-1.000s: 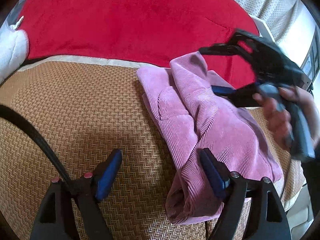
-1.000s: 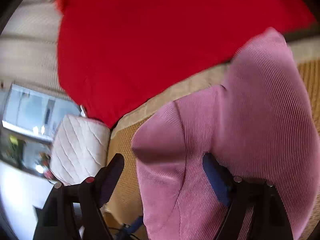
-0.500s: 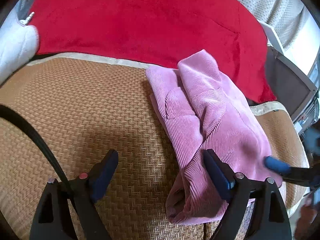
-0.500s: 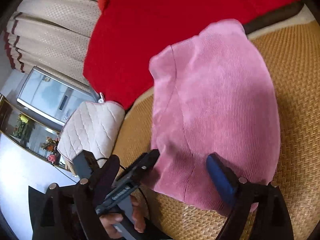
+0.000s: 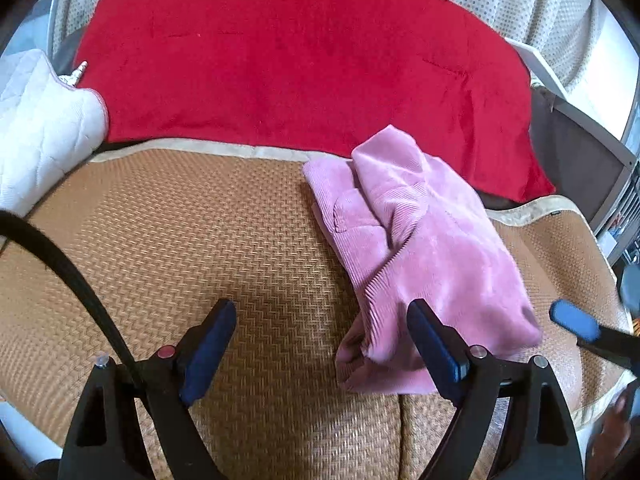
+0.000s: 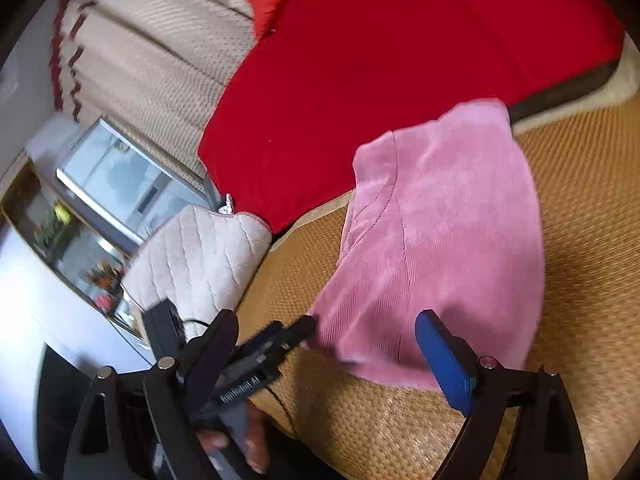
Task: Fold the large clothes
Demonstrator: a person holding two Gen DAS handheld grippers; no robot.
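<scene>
From my left camera I see the pink corduroy garment (image 5: 424, 248) lying folded into a bundle on the woven mat (image 5: 180, 240), its far end touching the edge of the red blanket (image 5: 300, 60). My left gripper (image 5: 320, 344) hangs over the mat with its fingers spread wide and nothing between them; the right-hand finger (image 5: 434, 344) overlaps the near corner of the garment in view, but I cannot tell if it touches the cloth. The blue tip of my right gripper (image 5: 574, 325) shows at the right edge, just beside the bundle. From the right camera, my right gripper (image 6: 328, 360) also stands wide open and empty, with the garment (image 6: 440, 240) lying just ahead of its fingers. A white quilted cushion (image 6: 200, 256) sits beside the mat (image 6: 580, 220), against the blanket (image 6: 400, 60).
</scene>
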